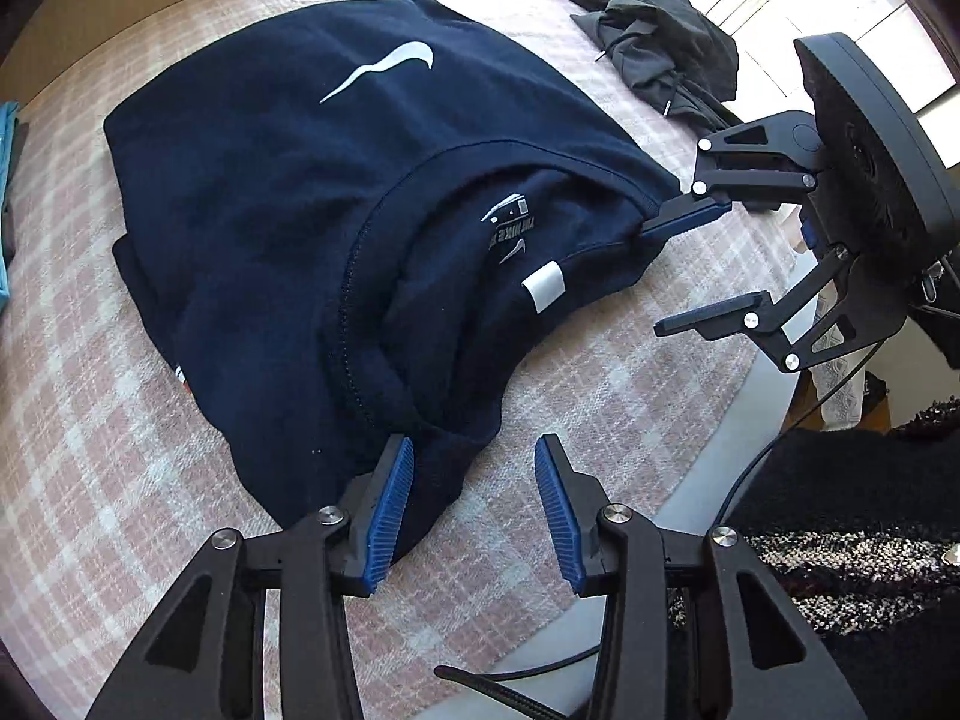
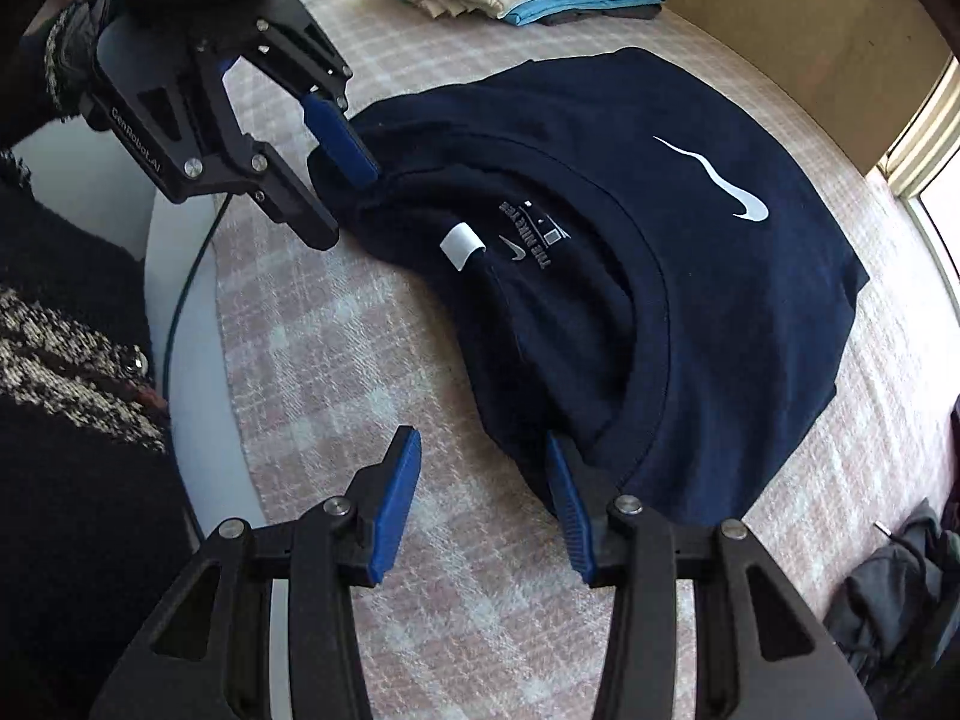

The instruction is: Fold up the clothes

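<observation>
The folded navy shirt (image 1: 312,198) is flanked at its collar end by both grippers, left (image 1: 474,504) and right (image 2: 483,501), fingers spread, gripping nothing.

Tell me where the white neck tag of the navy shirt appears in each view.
Left wrist view: tag right of centre, inside the collar.
Right wrist view: tag just left of centre, above the middle.
Shared landmark: the white swoosh on the shirt.
</observation>
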Available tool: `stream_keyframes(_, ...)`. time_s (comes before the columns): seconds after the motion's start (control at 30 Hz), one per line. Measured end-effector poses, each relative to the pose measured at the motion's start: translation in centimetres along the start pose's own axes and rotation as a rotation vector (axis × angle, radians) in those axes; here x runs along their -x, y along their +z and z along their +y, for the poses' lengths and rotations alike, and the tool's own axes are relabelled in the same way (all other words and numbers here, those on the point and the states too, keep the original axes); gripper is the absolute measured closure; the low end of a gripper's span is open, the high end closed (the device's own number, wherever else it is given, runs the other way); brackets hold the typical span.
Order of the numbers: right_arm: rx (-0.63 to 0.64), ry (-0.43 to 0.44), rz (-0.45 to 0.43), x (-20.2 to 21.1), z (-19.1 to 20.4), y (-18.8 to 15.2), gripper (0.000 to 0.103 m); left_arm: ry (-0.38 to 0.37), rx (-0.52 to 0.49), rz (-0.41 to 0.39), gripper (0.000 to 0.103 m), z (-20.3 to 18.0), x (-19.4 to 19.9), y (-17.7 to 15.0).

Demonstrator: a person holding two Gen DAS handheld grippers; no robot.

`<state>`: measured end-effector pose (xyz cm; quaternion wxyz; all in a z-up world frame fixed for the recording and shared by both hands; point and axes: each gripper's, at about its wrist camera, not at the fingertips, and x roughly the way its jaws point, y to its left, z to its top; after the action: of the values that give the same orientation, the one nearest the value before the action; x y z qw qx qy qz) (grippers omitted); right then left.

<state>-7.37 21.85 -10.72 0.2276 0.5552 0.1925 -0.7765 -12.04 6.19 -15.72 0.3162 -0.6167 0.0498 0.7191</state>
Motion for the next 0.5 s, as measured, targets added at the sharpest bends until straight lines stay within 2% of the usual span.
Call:
stream_keyframes(0.13,0.083,-0.057,0.042,-0.9,0.9,0.8,0.061,0.035,-0.062,0.0,0.068,-0.3,-0.2,0.3)
stream_keyframes(0.23,0.108,-0.027,0.086,-1.0,0.9,1.5,0.061,0.068,-0.113,0.027,0.094,-0.3,-0.2,0.3)
stream_keyframes(0.3,0.064,0.043,0.097,-0.7,0.0,1.9,0.061,0.03,-0.102,0.053,0.096,0.3,0.0,0.3)
stream_keyframes(0.33,0.036,0.081,0.099,-0.5,-0.5,2.0,0.061,0.031,-0.1,0.056,0.094,0.5,0.3,0.2)
stream_keyframes(0.4,-0.118,0.197,0.055,0.6,-2.4,1.8,0.061,0.033,-0.109,0.059,0.088,0.5,1.2,-0.1)
stream_keyframes(0.47,-0.318,0.236,0.004,1.3,-3.6,0.0,0.06,0.058,-0.118,0.043,0.054,-0.2,2.2,-0.7)
stream_keyframes(0.5,-0.418,0.255,-0.021,1.7,-4.2,-0.9,0.06,0.058,-0.105,0.031,0.052,-0.4,2.6,-1.1)
